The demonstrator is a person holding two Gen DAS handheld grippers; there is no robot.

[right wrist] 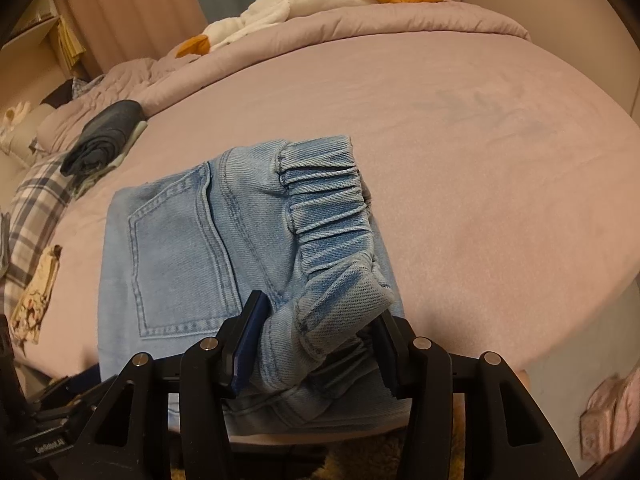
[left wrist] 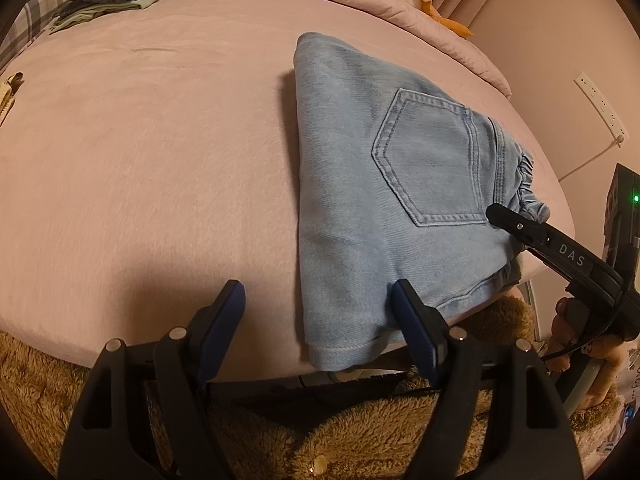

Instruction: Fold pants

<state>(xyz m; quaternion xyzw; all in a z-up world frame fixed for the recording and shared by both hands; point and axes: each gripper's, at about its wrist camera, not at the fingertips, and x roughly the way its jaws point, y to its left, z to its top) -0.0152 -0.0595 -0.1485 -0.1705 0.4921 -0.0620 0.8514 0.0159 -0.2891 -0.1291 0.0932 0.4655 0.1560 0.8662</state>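
Pants (right wrist: pixel 224 248) folded on bed (right wrist: pixel 480 184); right tongs (right wrist: pixel 320 344) straddle waistband.

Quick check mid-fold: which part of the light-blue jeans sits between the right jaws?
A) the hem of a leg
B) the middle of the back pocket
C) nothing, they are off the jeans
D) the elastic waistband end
D: in the right wrist view the gathered elastic waistband of the jeans curls down between the two fingers of the right gripper; the back pocket lies to its left.
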